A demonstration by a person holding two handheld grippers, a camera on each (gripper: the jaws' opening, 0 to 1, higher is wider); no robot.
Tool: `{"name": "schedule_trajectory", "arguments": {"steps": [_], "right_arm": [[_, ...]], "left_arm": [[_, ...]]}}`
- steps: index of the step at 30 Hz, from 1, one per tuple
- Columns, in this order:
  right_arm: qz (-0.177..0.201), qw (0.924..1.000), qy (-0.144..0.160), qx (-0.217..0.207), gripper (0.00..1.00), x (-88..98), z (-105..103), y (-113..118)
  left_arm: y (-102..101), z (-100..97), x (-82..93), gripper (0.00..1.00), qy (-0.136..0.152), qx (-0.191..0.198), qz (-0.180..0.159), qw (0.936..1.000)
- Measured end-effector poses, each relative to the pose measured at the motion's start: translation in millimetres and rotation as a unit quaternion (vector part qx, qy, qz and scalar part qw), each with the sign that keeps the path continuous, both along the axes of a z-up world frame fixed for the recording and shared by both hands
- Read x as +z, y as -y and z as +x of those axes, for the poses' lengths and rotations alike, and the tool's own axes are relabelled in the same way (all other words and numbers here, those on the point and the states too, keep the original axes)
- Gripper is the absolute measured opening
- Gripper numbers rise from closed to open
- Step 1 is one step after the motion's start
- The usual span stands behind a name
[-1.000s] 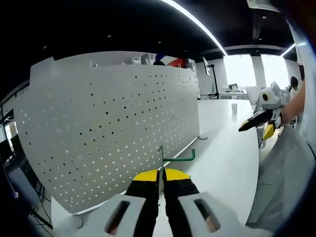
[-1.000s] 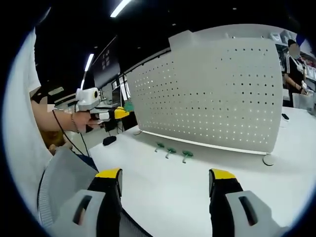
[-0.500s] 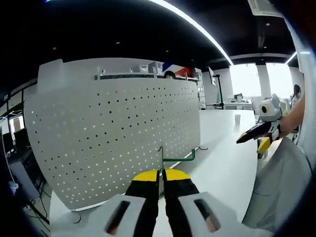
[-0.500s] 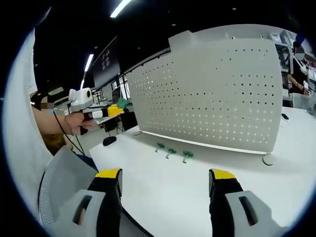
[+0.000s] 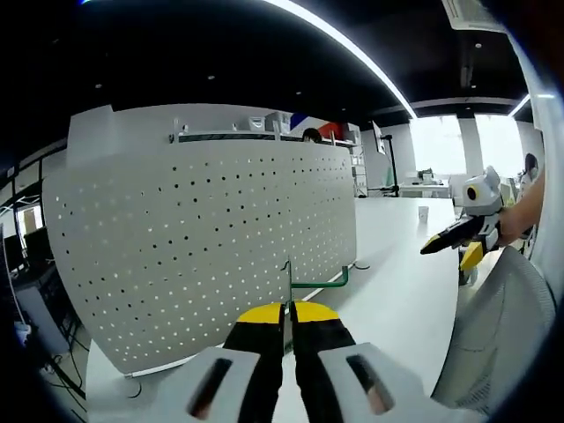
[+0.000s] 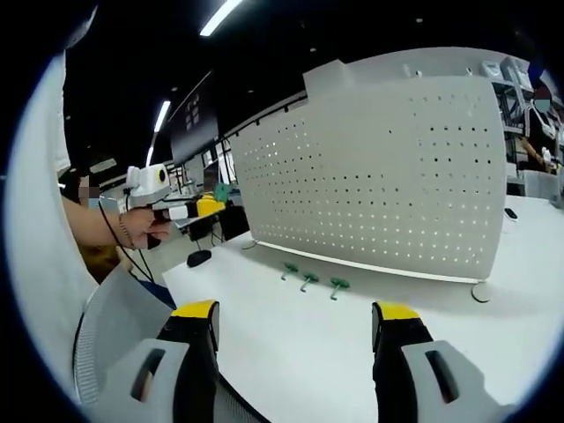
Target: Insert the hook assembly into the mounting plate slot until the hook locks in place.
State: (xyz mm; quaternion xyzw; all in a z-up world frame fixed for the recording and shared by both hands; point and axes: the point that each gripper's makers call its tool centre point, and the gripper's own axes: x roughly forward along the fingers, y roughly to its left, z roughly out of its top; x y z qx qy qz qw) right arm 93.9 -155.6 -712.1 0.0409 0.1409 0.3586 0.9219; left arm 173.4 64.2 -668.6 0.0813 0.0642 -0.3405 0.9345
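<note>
Green hook [image 5: 319,283] pinched between the closed jaws of the left gripper [image 5: 287,310], thin upright stem rising just above the yellow tips, bent arm reaching right. Held in the air just in front of the white perforated mounting plate [image 5: 194,247], which stands upright on a white table [image 5: 397,291]; not yet touching any hole, as far as can be judged. Step in hand: bringing the hook up to the plate. Next move calls for lining the hook's end with one hole or slot and pushing in until it catches.

From the right gripper view, same plate [image 6: 388,176] seen from the other side of the person, three more green hooks [image 6: 310,281] lying on the table near its foot. Right gripper [image 6: 295,330] with jaws spread wide, grasping nothing, hanging back over the table's near edge; seen also in the left gripper view [image 5: 454,236], well apart from the plate.

Hard to make out: hook's back end, hidden behind the jaw tips; exact gap between hook and plate; which hole is meant
</note>
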Motion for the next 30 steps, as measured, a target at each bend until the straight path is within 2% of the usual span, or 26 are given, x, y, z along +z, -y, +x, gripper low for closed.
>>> {"name": "schedule_trajectory", "arguments": {"steps": [5, 7, 9, 20, 30], "right_arm": [[0.029, 0.9985, 0.045, 0.006, 0.65, 22.6, 0, -4], [0.058, 0.9962, 0.063, 0.014, 0.63, 36.2, -2, -8], [0.056, 0.9959, 0.070, 0.015, 0.62, 38.2, -2, -8], [0.061, 0.9953, 0.072, 0.023, 0.61, 41.6, 3, -17], [0.076, 0.9921, 0.091, 0.042, 0.59, 56.7, 13, -39]], "left_arm": [[1, 0.5, 0.8, 0.02, 0.002, -0.001, -0.001, 1.0000], [1, 0.9, 1.0, 0.02, 0.003, 0.000, -0.002, 1.0000], [2, 1.0, 1.5, 0.02, 0.003, 0.000, -0.003, 1.0000], [11, 1.8, 4.2, 0.02, 0.005, -0.001, -0.004, 1.0000], [29, 0.7, 10.4, 0.02, 0.006, -0.011, -0.018, 0.9998]]}}
